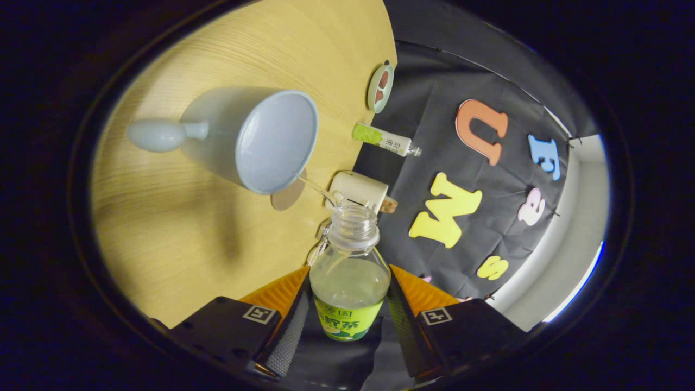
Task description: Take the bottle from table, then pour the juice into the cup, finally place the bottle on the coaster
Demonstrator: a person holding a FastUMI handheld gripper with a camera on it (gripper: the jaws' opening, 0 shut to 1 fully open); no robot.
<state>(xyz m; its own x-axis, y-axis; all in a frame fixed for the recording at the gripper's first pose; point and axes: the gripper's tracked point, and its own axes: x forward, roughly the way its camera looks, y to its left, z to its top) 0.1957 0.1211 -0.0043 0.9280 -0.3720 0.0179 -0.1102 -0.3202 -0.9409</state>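
Both fingers [293, 320] of the gripper [347, 320] press on the bottle [350, 282] — cap off, tipped over the table [179, 239]. Thin juice stream [317, 189] runs from its mouth into the cup [255, 138]; coaster [380, 87] lies beyond.

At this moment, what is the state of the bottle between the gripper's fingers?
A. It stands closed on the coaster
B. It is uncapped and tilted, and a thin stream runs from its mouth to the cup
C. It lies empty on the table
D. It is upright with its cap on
B: the bottle, held in the gripper, has an open mouth, and a thin stream runs from it to the rim of the cup.
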